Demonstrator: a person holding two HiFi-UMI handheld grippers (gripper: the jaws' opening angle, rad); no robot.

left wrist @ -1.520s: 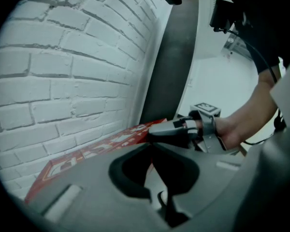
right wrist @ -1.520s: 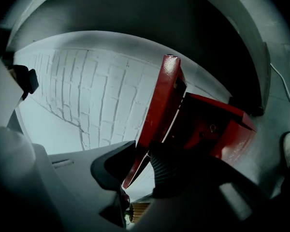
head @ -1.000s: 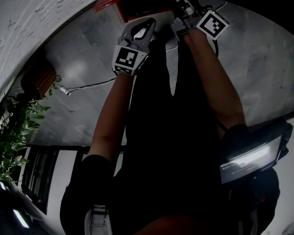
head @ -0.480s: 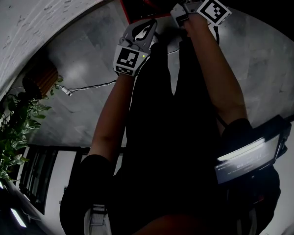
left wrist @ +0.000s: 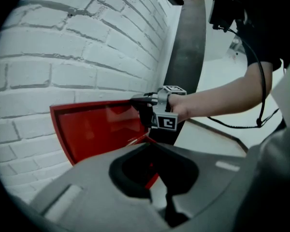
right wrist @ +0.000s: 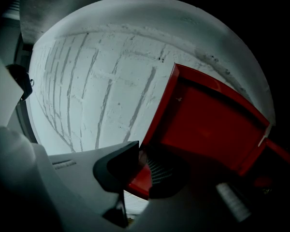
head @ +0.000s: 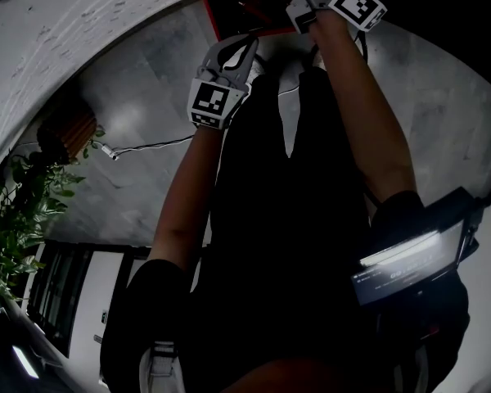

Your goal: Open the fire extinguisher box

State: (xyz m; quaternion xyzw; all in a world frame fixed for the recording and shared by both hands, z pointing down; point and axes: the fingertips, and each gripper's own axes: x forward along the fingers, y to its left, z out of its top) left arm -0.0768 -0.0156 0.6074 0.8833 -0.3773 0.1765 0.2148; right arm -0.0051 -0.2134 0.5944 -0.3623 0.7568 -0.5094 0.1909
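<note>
Head view, looking steeply down. The fire extinguisher box (head: 212, 19) sits at 12 o'clock, cut by the top edge of the frame, with a red rim round a dark inside. Its door (left wrist: 96, 129) is already swung out to the box's 9 o'clock side, toward the white brick wall (left wrist: 87, 47). We cannot tell whether the door touches the bricks.

From the left gripper view we find the right gripper (left wrist: 144, 111) just above centre, set on the door's free edge, with the forearm reaching in from 3 o'clock. In its own view the red edge lies between the two pads at 6 o'clock and is pinched there. The jaws have just been closing on it. We log this one as clamped onto the door.

The left gripper (head: 241, 49) is at 11 o'clock in the head view, short of the box and apart from the door. In its own view the fingertips meet with nothing between them, and red shows only through the hollow behind the tips. We log it as clenched and empty.

Around the person in the head view:
- grey floor (head: 131, 113) at 10 o'clock
- a thin cable (head: 147, 144) lying on it at 9 o'clock
- a leafy plant (head: 16, 219) at 8 o'clock
- a lit screen (head: 405, 256) at the person's hip, 4 o'clock
</note>
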